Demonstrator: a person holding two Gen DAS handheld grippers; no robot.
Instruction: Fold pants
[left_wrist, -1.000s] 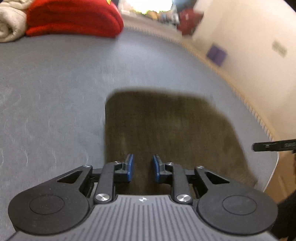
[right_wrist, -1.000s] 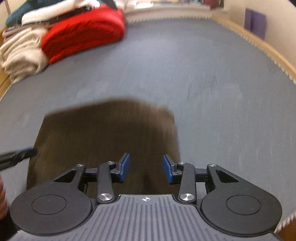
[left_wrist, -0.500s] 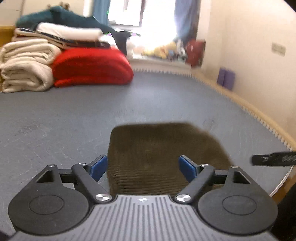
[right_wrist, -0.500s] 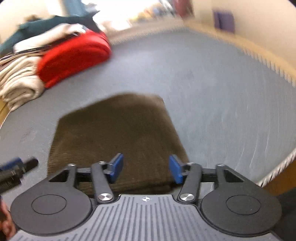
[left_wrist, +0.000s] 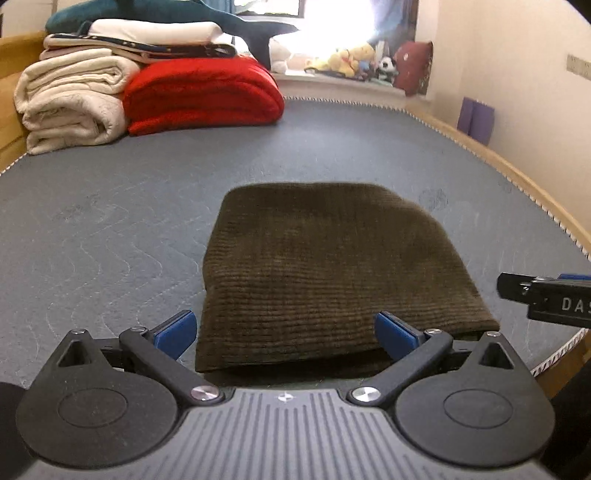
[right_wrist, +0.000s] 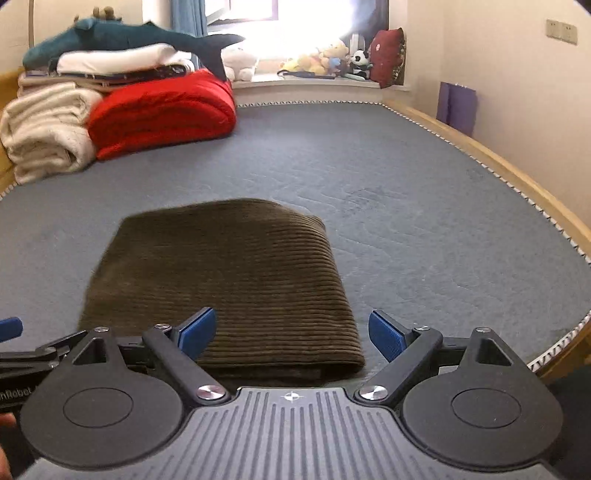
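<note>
The dark brown corduroy pants (left_wrist: 325, 266) lie folded into a flat rectangle on the grey mattress (left_wrist: 110, 221), near its front edge. My left gripper (left_wrist: 284, 334) is open and empty, held just short of the pants' near edge. My right gripper (right_wrist: 291, 334) is open and empty, over the near right corner of the pants (right_wrist: 221, 280). The right gripper's tip shows at the right edge of the left wrist view (left_wrist: 546, 295); the left gripper's tip shows at the left edge of the right wrist view (right_wrist: 22, 350).
A pile of folded bedding stands at the far left: cream blanket (left_wrist: 70, 99), red blanket (left_wrist: 199, 94), a teal plush shark (right_wrist: 122, 35) on top. The wooden bed frame (left_wrist: 517, 173) runs along the right by the wall. Stuffed toys (right_wrist: 325, 55) sit on the windowsill.
Both grippers opened wider, pulled back from the pants towards the front edge and tilted up, so the room's far end came into view. The pants stay folded on the mattress.
</note>
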